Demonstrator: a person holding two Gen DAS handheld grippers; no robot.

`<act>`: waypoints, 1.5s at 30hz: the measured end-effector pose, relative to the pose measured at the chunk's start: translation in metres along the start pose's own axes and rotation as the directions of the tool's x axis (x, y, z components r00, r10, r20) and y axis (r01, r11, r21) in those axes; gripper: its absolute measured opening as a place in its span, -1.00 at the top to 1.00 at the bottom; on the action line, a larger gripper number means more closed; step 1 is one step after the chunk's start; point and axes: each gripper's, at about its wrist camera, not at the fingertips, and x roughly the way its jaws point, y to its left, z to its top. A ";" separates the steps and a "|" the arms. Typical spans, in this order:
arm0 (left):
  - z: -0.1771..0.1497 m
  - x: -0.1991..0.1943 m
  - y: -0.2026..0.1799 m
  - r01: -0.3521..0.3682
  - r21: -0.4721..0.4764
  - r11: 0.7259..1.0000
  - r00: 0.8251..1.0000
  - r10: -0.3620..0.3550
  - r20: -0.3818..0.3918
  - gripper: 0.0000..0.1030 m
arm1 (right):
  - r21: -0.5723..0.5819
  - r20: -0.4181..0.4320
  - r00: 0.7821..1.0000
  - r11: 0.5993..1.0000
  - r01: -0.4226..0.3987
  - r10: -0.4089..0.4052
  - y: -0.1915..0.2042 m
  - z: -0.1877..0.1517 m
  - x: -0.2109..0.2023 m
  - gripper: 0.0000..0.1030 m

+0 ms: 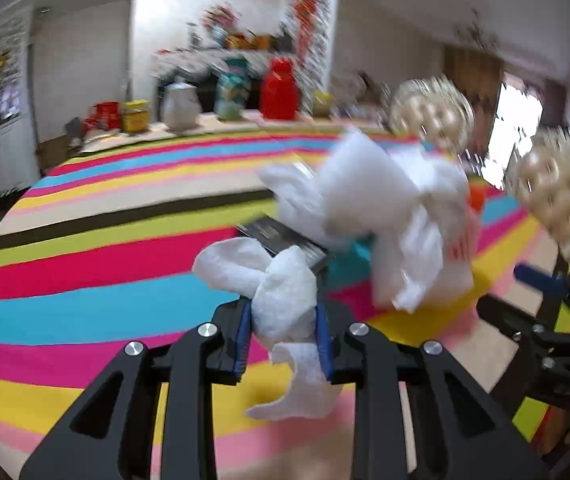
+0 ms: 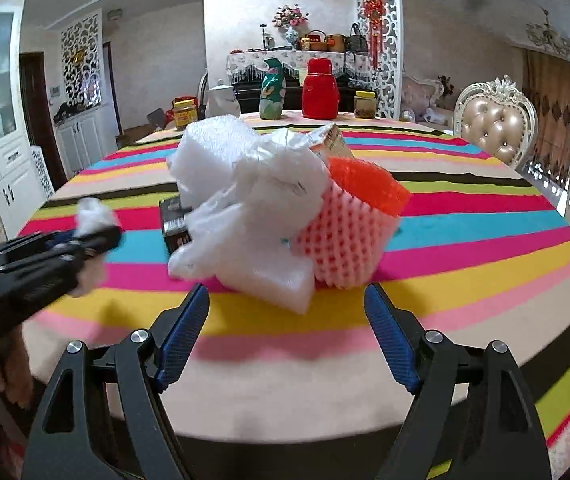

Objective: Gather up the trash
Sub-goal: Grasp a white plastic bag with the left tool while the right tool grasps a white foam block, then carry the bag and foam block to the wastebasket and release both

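Two tools over a striped surface. Left tool: blue pads nearly together, pressed on a crumpled white tissue, which bulges above the pads and hangs in a tail below them. In the right wrist view this tool enters from the left edge with the tissue showing at its tip, just left of the trash pile.

Right tool: pads spread wide, nothing between them, tips just short of the near edge of the pile and not touching it.

Pile sits mid-surface: white plastic bag and white foam wrap heaped in front, pink foam net touching it on the right with an orange net on top, a small dark box tucked against the left side, a carton corner behind.

Far edge of the surface: red flask, green patterned bag, jars, white pot. Padded chairs at the right. Left wrist view is motion-blurred; detail there is poor.
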 end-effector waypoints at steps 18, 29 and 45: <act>0.006 -0.038 0.030 -0.017 -0.182 0.983 0.987 0.046 0.156 0.46 | -0.128 -0.161 0.980 0.982 -0.136 0.115 0.026 0.019 0.063 -0.12; 0.006 -0.049 0.035 -0.052 -0.206 0.977 0.977 0.092 0.191 0.45 | -0.168 -0.189 0.967 0.965 -0.200 0.168 0.043 0.012 0.054 0.34; -0.013 -0.109 0.016 -0.043 -0.179 0.983 0.947 0.097 0.307 0.45 | 0.058 -0.008 0.879 0.878 -0.475 0.476 0.000 -0.011 -0.073 0.35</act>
